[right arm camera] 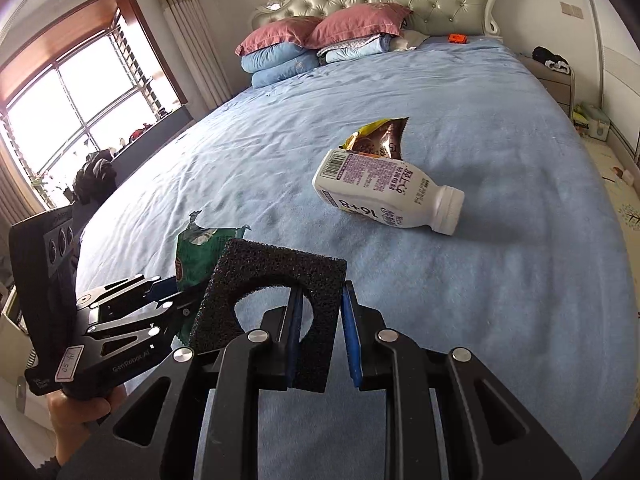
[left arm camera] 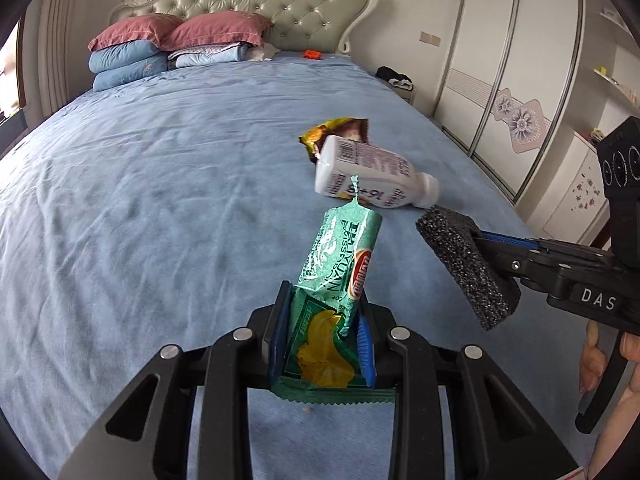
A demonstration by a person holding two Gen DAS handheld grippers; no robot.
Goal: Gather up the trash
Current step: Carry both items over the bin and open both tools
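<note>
Currently on record, by item:
Left gripper (left arm camera: 324, 332): jaws clamped on a green snack wrapper (left arm camera: 340, 264), lower centre of frame, lifted above the bed (left arm camera: 140, 200).
Right gripper (right arm camera: 320, 336): jaws narrow, gripping a black foam piece (right arm camera: 272, 280) with a round hole.
White bottle (right arm camera: 384, 196): lying on its side, centre right of the bed.
Brown and yellow wrapper (right arm camera: 380, 136): just behind the bottle, touching it.
Pillows (left arm camera: 176, 30): upper left, at the headboard.
</note>
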